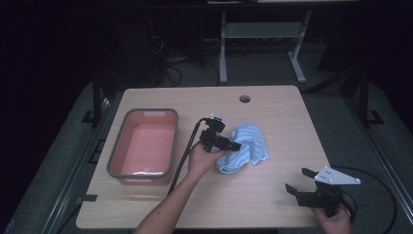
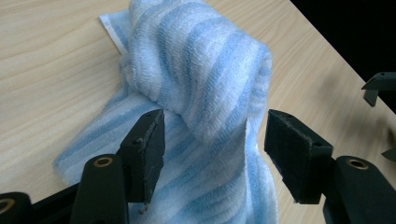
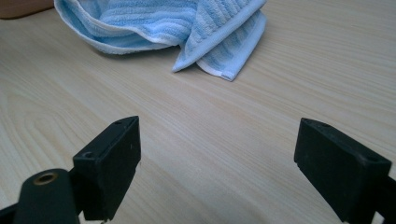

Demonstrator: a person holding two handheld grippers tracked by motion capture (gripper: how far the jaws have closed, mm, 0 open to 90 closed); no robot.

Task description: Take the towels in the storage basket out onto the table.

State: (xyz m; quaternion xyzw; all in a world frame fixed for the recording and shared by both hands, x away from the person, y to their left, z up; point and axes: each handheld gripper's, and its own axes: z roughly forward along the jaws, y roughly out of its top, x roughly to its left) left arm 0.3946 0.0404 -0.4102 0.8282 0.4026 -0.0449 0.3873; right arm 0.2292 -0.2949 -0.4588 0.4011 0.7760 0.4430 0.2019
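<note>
My right gripper (image 1: pixel 298 181): 5 o'clock, low over bare surface (image 1: pixel 272 105), jaws apart
My left gripper (image 2: pixel 210 140): centre, jaws spread either side of a towel fold
Towel (image 1: pixel 248 146): crumpled, blue-striped, centre
Tub (image 1: pixel 144 146): pink, 9 o'clock

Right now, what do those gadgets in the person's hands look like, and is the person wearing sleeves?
Both are black, pistol-like tools ending in two blocky black jaws with brass-coloured rivets. The left gripper trails a black cable toward the table's near edge. The right gripper carries a pale grey three-cornered plate on top and a looping black cable. The forearm behind the left hand is bare: no sleeve or glove.
</note>
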